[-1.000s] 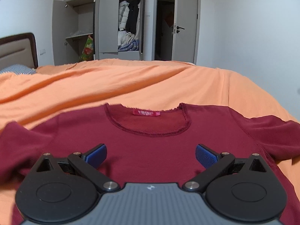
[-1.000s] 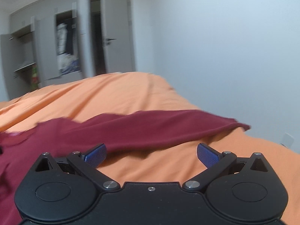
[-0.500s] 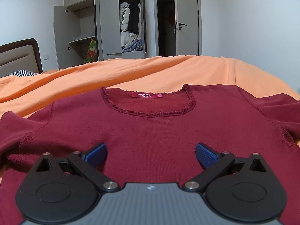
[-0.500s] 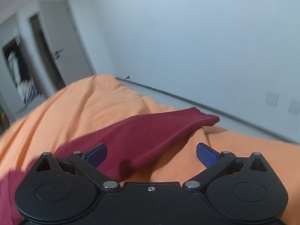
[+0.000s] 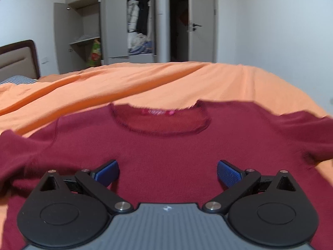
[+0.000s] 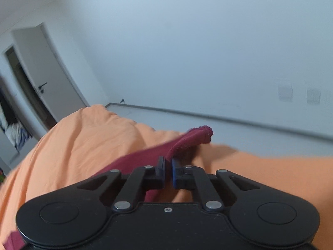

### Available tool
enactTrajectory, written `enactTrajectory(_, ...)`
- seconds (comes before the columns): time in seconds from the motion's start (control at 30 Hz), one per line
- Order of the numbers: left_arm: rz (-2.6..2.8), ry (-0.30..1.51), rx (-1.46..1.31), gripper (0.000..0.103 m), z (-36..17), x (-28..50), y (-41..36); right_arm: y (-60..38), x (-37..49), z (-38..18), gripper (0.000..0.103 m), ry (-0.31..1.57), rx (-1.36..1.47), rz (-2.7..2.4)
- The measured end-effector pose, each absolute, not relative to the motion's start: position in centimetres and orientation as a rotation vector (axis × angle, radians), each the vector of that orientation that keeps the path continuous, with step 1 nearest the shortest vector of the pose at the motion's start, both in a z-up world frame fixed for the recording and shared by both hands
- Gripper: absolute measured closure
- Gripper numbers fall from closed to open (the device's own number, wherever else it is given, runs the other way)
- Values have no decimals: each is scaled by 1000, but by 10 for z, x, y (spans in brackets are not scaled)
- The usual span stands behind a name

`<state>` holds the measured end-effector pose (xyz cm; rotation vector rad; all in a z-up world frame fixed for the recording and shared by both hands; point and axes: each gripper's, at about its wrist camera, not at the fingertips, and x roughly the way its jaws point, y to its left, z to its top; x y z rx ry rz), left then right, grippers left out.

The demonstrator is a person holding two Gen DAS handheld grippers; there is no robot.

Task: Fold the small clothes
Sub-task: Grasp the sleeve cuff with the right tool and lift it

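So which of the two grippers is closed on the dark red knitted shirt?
The right gripper, shut on the dark red knitted shirt's sleeve; the left gripper is open.

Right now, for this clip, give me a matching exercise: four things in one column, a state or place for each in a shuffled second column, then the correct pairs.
Column one:
1. left claw
2. right claw
3. wardrobe doors
4. dark red sweater

Column two:
A. spread front-up on the orange bedsheet
B. shut on the sweater's sleeve
C. standing open, clothes visible inside
D. open, above the sweater's chest

Pairs: 1-D, 2-B, 3-C, 4-A
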<state>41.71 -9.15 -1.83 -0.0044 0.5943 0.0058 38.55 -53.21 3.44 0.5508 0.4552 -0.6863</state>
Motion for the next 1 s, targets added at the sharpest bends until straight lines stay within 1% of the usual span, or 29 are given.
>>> enactTrajectory(0.13,28,611,-62,0,8,412,-74,-502,390,70,97,400,409,-614)
enactTrajectory(0.23,53,588,-109,0,24,405,-55,-462,397,101,97,344,284,-522)
enactTrajectory(0.4,97,536,-153,0,46,394,-21,-372,412,144,96,259,107,-290)
enactTrajectory(0.57,166,479,-185,0,61,384,12,-268,423,163,96,210,-42,-48)
enactTrajectory(0.7,224,453,-206,0,64,380,36,-181,427,154,96,219,-162,117)
enactTrajectory(0.87,280,457,-233,0,58,374,64,-69,423,109,97,268,-423,294)
enactTrajectory(1.0,294,473,-232,0,48,375,79,-13,404,63,97,317,-633,414)
